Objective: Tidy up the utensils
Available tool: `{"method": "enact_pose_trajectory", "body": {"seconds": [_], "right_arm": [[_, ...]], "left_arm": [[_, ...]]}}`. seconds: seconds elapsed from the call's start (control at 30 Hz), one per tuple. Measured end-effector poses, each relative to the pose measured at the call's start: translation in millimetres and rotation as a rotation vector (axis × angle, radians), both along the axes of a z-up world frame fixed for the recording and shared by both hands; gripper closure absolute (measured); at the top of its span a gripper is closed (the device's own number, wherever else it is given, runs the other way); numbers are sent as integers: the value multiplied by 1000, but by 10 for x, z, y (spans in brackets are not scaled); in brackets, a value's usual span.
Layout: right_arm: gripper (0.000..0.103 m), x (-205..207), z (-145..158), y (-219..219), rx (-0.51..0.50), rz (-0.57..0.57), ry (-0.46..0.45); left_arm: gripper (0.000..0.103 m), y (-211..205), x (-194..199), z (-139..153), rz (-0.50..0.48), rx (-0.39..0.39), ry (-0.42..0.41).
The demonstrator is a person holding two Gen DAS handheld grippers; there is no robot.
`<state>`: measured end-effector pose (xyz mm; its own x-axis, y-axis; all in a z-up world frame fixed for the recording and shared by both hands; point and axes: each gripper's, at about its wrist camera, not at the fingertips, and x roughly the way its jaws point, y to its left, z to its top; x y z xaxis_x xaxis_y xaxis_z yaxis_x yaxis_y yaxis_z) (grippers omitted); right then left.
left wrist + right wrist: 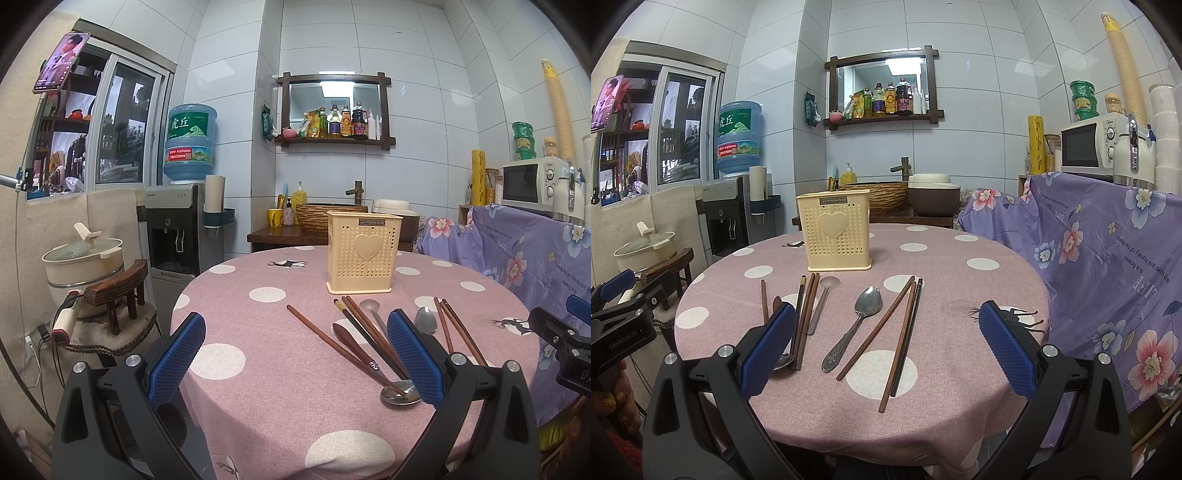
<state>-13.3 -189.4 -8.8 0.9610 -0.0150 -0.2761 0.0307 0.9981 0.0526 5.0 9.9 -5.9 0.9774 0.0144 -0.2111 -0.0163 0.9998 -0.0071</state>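
— Judging progress: nothing is sorted yet. The cream holder [834, 230] stands upright at the far middle of the desk [960, 413], and no handle shows above its rim.

— And the utensils?

— All lie loose on the cloth, nearer than the holder: a steel spoon [855, 325] in the middle, brown chopsticks [875, 328] just right of it, and a further bundle of chopsticks and spoons [369, 339] to the left.

— Tongs?

— Left tongs [295, 354] and right tongs [886, 347] both gape wide, holding nothing, above the near edge.

— Legible writing?

— "JIANHAO" on the holder; "虎丘" on the water bottle [190, 142]; "GenRobot.AI" on the left unit's housing.
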Motion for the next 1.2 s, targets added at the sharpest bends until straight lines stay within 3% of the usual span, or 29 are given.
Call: {"method": "enact_pose_trajectory", "body": {"seconds": [0.27, 0.57, 0.8, 0.97, 1.07, 1.2], "right_arm": [[5, 45, -42, -4, -3, 0, 29], [5, 670, -219, -274, -35, -39, 244], [5, 1222, -313, -480, 0, -41, 359], [6, 1513, -292, -575, 25, -32, 390], [12, 1698, -294, -576, 24, -18, 417], [31, 1950, -338, -623, 39, -16, 475]], "left_arm": [[5, 38, 49, -68, -6, 3, 37], [5, 153, 834, -305, -30, -2, 364], [8, 229, 1509, -301, -57, -35, 505], [24, 178, 1856, -281, -67, -40, 575], [32, 183, 2003, -309, -52, -70, 630], [36, 238, 2107, -346, -50, -149, 681]]}}
